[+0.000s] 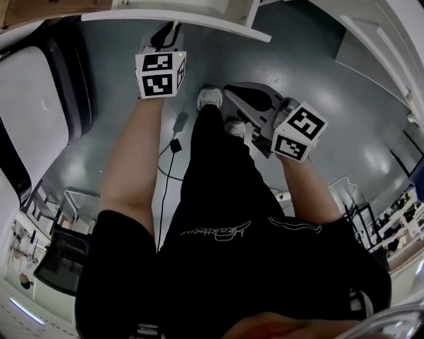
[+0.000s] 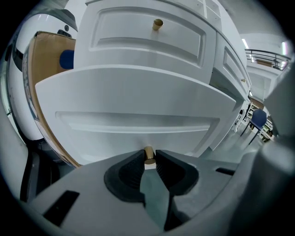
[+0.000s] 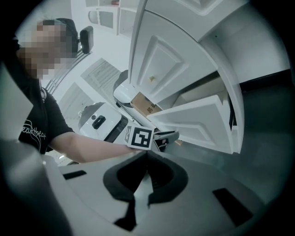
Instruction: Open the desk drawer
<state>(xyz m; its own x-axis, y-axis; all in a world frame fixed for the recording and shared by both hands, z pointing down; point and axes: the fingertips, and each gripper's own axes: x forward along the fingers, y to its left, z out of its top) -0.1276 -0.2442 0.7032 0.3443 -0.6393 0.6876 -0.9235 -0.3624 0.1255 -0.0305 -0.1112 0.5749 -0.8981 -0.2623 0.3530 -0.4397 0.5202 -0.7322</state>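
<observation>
The white desk drawer (image 2: 133, 115) stands pulled out from the desk, its front tilted toward me. My left gripper (image 2: 148, 160) is shut on its small brass knob (image 2: 148, 152), which sits pinched between the two dark pads. In the head view the left gripper (image 1: 172, 32) reaches the drawer's white edge (image 1: 179, 20) at the top. The right gripper view shows the same drawer (image 3: 203, 120) sticking out with the left gripper (image 3: 165, 137) at its front. My right gripper (image 3: 147, 156) hangs off to the side, jaws together, nothing in them; the head view shows this right gripper (image 1: 242, 96) above the floor.
A second drawer front (image 2: 147, 44) with its own brass knob (image 2: 157, 24) sits above. A cardboard box (image 2: 46, 69) and a white machine (image 1: 33, 106) stand left of the desk. A cable (image 1: 165, 172) lies on the grey floor by the person's shoes (image 1: 211, 98).
</observation>
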